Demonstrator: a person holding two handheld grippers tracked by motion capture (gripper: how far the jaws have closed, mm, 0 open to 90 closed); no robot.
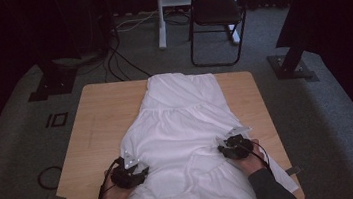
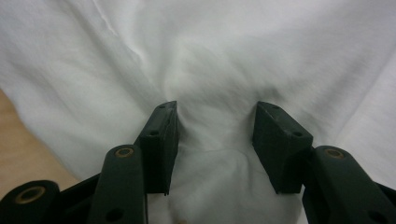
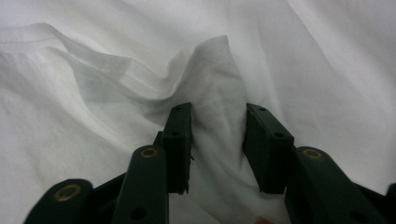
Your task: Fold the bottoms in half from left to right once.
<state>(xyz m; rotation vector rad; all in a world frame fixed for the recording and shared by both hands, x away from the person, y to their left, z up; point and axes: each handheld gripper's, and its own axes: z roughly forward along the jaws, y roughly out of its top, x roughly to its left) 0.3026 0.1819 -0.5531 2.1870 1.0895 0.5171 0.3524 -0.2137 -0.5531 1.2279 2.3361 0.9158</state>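
Both grippers down on white dress, wooden table.
Left gripper spread, unclenched, over bunched cloth; right gripper straddles a raised fold (pads not visibly pinching).

One white dress lies on one wooden worktop; two hand-held grippers, the left hand-held gripper and the right hand-held gripper; one black chair stands behind; two black stand feet on the floor

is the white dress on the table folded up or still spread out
Mostly spread out: the white dress lies lengthwise along the table, its full outline showing, with only loose wrinkles near the hem.
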